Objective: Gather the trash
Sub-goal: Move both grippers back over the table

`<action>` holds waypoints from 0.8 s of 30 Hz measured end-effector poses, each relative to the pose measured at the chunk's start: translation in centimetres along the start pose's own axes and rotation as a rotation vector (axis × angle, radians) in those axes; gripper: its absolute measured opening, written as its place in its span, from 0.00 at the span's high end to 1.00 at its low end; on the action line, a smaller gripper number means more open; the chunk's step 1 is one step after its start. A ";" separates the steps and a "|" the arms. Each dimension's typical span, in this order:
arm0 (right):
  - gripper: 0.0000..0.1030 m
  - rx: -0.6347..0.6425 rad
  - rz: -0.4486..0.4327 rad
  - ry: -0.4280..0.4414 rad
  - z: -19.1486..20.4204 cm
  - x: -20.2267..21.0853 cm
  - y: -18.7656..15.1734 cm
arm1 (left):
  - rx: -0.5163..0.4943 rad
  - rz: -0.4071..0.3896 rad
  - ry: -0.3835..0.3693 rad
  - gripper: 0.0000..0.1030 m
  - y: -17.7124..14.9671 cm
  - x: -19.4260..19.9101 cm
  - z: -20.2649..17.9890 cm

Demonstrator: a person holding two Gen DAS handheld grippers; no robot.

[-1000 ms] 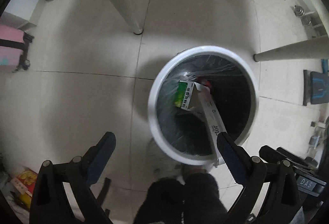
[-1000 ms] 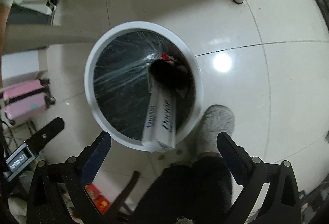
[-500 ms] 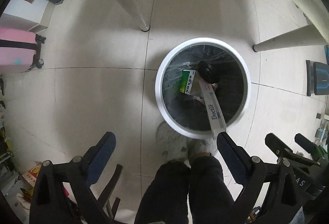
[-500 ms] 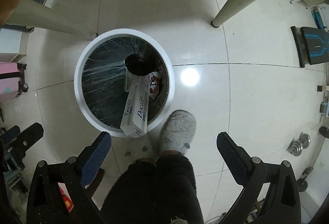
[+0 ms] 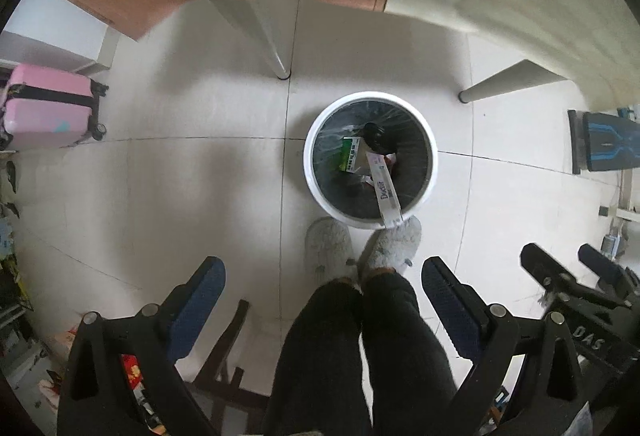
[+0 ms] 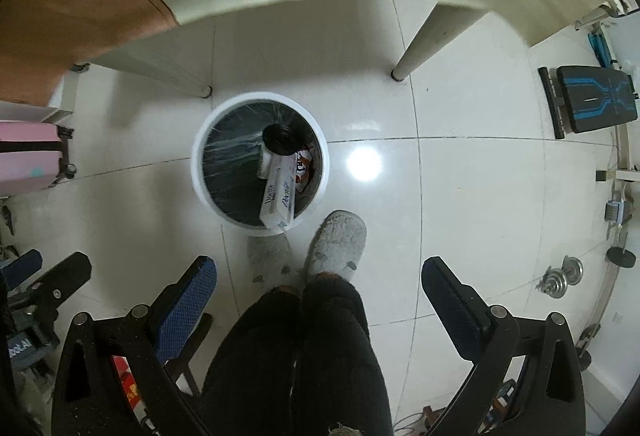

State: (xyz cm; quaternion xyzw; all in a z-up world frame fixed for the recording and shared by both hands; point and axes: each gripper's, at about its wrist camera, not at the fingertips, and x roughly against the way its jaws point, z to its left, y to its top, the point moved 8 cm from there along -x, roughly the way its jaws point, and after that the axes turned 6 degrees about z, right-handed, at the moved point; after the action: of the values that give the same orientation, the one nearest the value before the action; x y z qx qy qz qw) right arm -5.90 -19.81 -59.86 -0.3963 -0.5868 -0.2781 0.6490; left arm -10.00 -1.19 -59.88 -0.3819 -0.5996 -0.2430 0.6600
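high over the bin point(image 5: 320, 196), both tongs point(image 5: 323, 310) point(image 6: 319, 306) gape empty; best tamp the long box point(image 5: 386, 190) down before fetching more.

left wrist: high, facing straight down at tiled floor, trash bin point(image 5: 369, 161) right of centre, well below | right wrist: same height, same downward aim, bin point(image 6: 260, 160) left of centre | shared: bin, person's slippers point(image 5: 394, 244), table legs, pink suitcase point(image 5: 48, 112)
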 end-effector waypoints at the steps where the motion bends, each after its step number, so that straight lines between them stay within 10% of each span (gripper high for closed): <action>1: 0.00 -0.001 -0.008 0.002 0.1 1.4 -0.4 | -0.003 -0.004 -0.001 0.02 -0.5 1.2 0.1; 13: 0.00 -0.051 -0.125 0.120 0.6 19.3 -2.6 | -0.015 -0.199 -0.050 0.02 -0.8 17.3 -0.3; 24: 0.00 -0.192 -0.298 0.182 -6.6 33.3 8.1 | -0.061 -0.443 0.040 0.00 10.8 28.8 -2.9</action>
State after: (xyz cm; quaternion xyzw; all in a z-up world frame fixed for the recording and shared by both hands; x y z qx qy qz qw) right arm 9.63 -17.58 -28.65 -0.3385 -0.5486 -0.4604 0.6103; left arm 4.84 6.80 -34.02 -0.2556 -0.6482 -0.4075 0.5903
